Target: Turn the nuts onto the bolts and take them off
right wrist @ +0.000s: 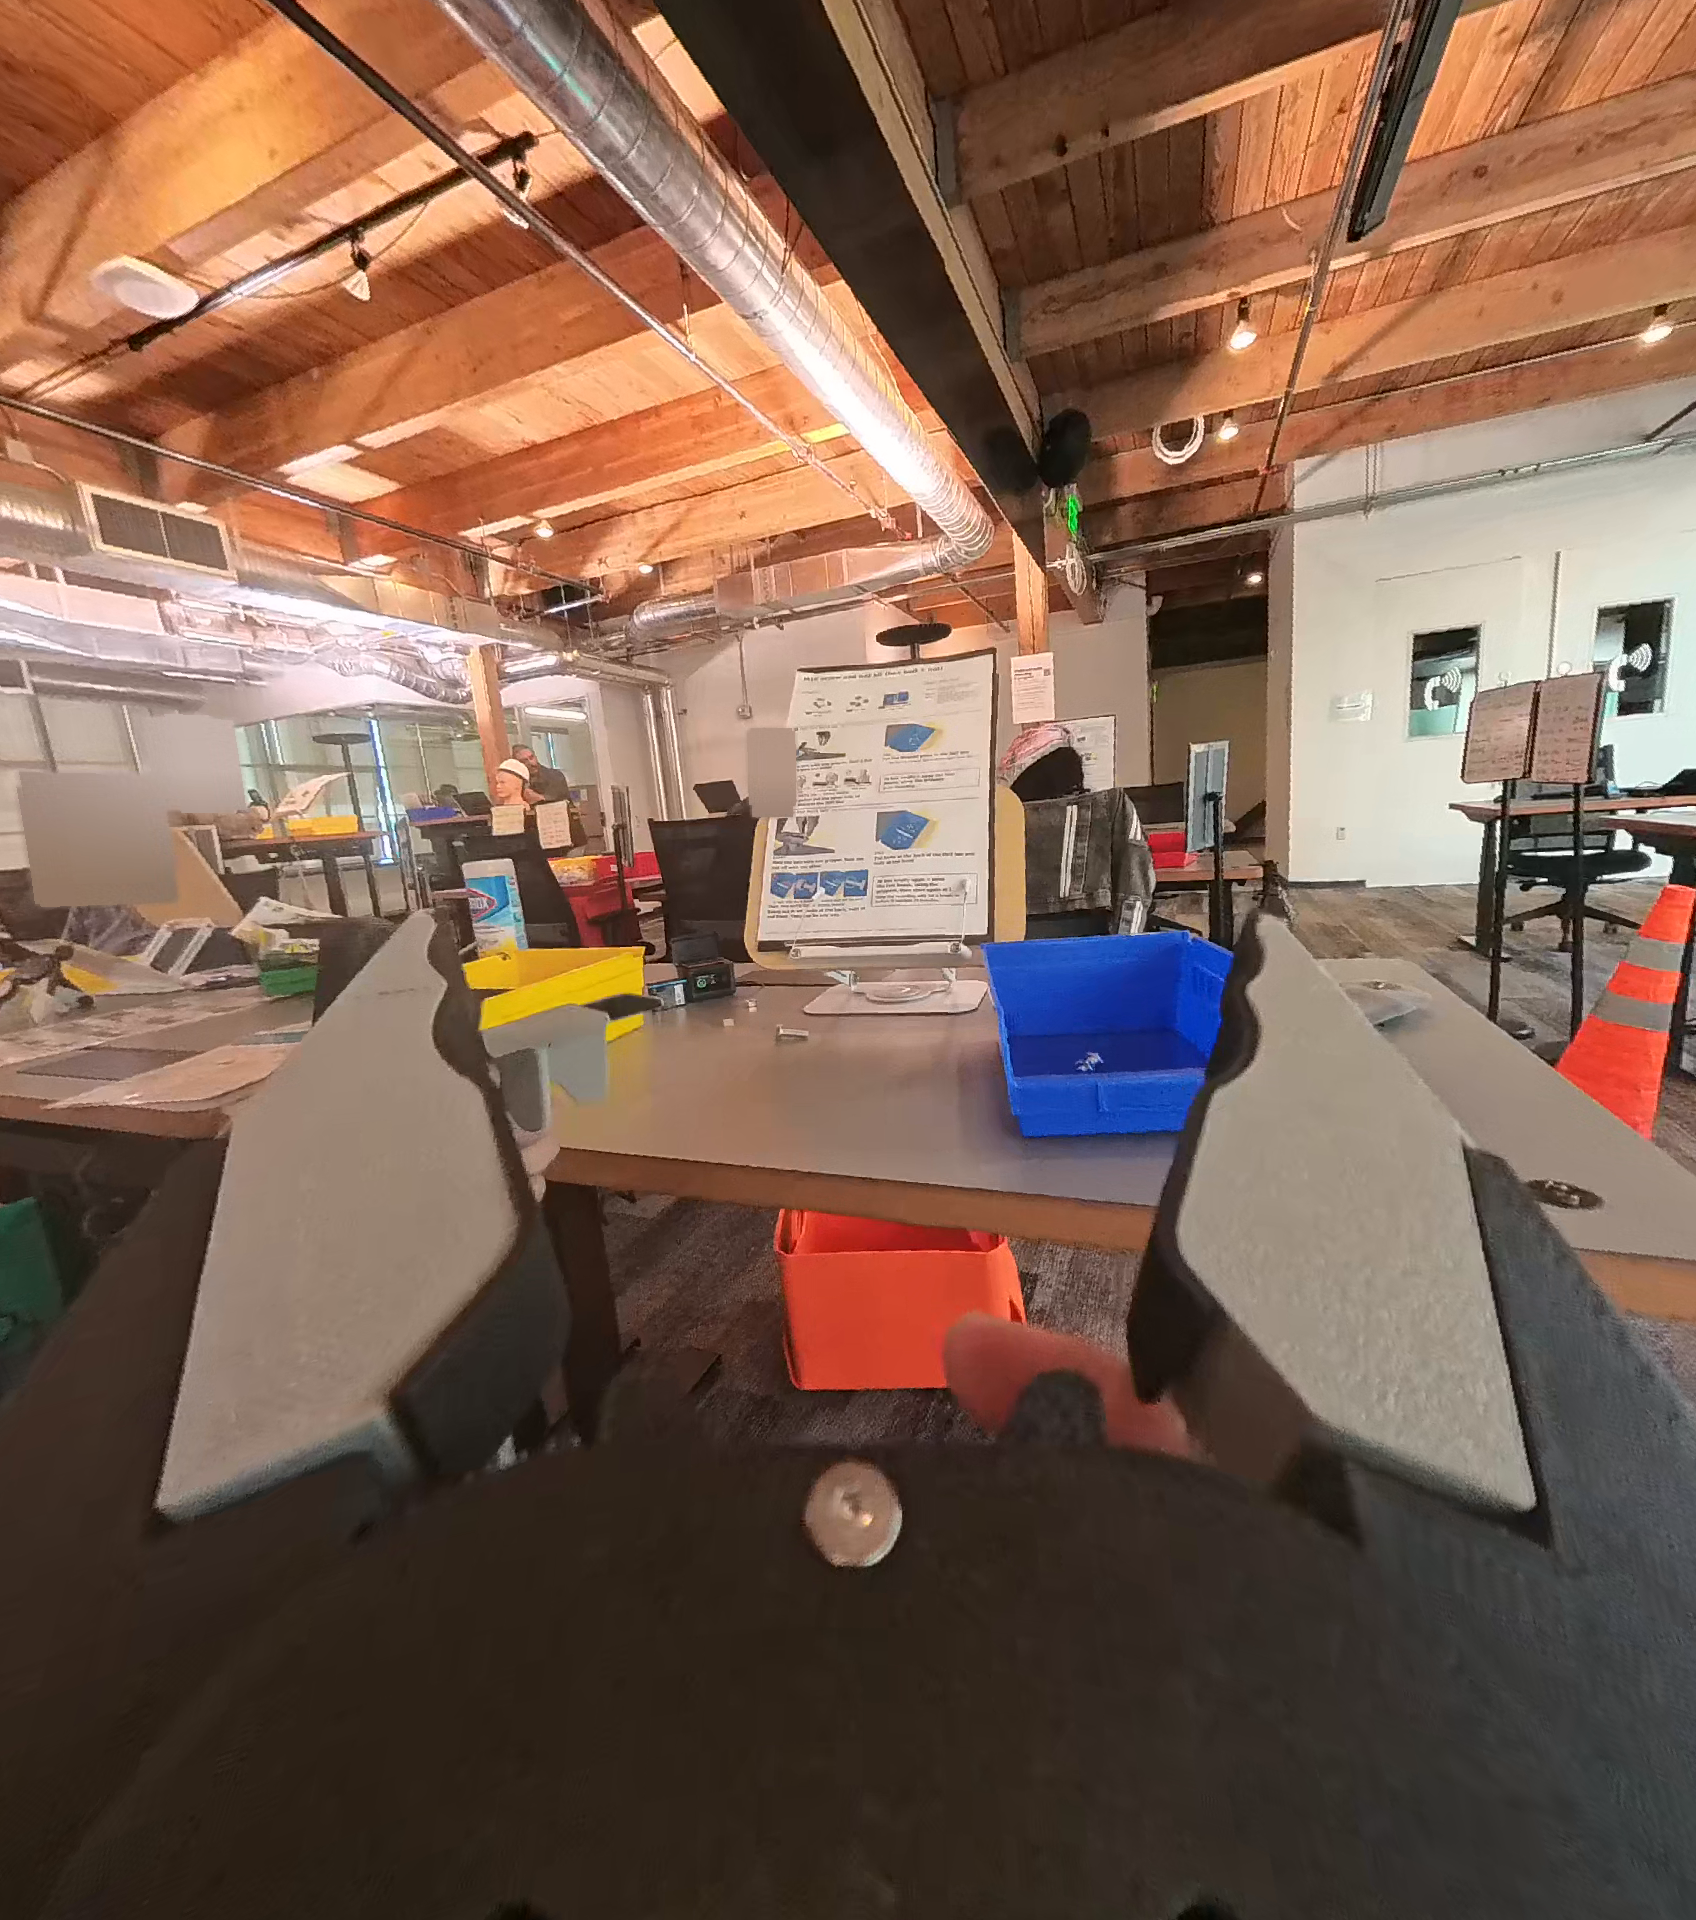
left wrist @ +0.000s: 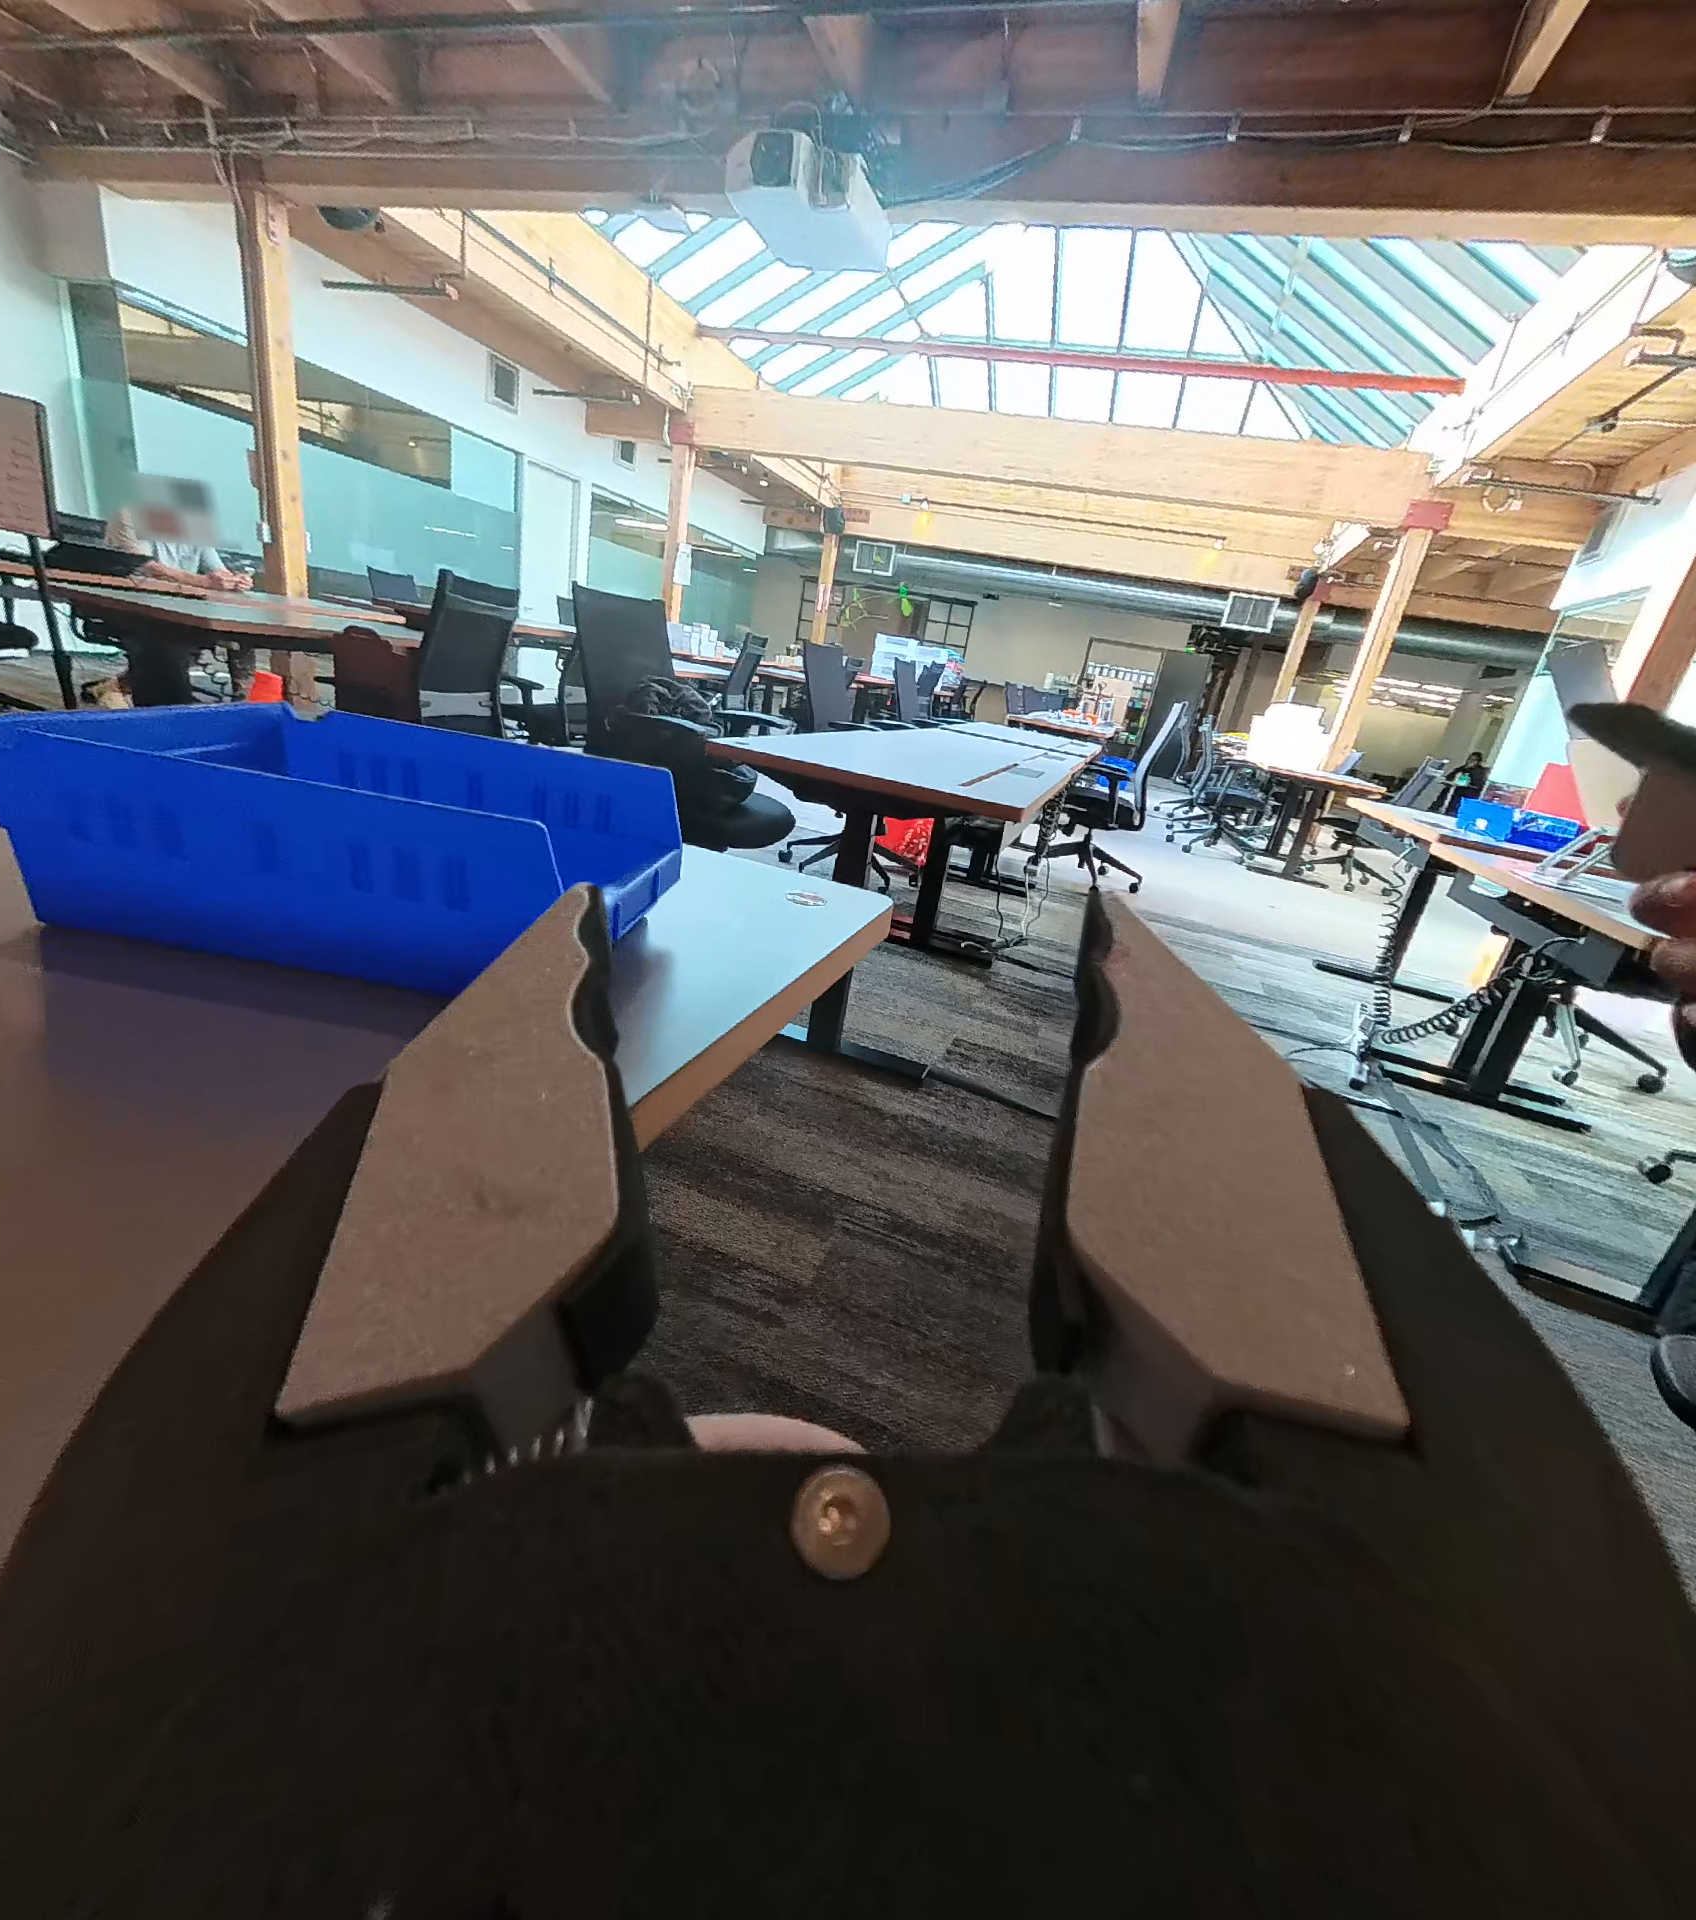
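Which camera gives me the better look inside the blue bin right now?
The right wrist view: the blue bin faces the camera with its front open, showing its floor with a few small pale pieces on it. The left wrist view shows only the bin's outer side wall and rim; its floor is hidden.

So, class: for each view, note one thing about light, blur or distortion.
Left wrist view: the skylight is glaringly bright, and the ceiling beams bow from the wide lens. Right wrist view: the right gripper looks softly blurred, while the blue bin stays sharper.
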Tool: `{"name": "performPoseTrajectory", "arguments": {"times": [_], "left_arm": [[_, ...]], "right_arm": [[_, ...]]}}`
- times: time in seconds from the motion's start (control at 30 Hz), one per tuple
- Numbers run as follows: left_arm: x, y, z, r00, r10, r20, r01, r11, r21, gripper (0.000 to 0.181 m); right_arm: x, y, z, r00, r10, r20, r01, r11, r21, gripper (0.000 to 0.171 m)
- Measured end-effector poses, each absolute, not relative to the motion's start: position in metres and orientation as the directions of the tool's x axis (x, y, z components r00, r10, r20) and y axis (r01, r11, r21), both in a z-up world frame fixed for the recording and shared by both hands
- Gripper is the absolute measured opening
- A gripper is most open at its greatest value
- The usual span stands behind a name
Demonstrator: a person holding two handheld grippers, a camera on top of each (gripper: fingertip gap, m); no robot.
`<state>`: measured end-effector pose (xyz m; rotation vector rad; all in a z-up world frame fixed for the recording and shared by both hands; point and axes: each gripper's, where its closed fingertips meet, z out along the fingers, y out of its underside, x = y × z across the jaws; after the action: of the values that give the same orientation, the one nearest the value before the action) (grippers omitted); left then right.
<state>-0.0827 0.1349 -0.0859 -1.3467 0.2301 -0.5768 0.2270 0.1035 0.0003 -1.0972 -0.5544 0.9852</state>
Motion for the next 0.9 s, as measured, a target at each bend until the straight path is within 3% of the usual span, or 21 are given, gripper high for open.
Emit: {"name": "performPoseTrajectory", "arguments": {"times": [0.63, 0.9], "left_arm": [[-0.122, 0.090, -0.045, 0.881, -0.434, 0.188, 0.288, 0.176, -0.941, 0.079], [-0.109, 0.110, -0.107, 0.895, -0.356, 0.270, 0.300, 0.031, -0.953, 0.076]], "right_arm": [[0.254, 0.095, -0.001, 0.493, 0.864, -0.102, -0.307, 0.063, -0.950, 0.139], [0.182, 0.091, -0.048, 0.336, 0.933, -0.127, -0.169, -0.073, -0.983, 0.133]]}}
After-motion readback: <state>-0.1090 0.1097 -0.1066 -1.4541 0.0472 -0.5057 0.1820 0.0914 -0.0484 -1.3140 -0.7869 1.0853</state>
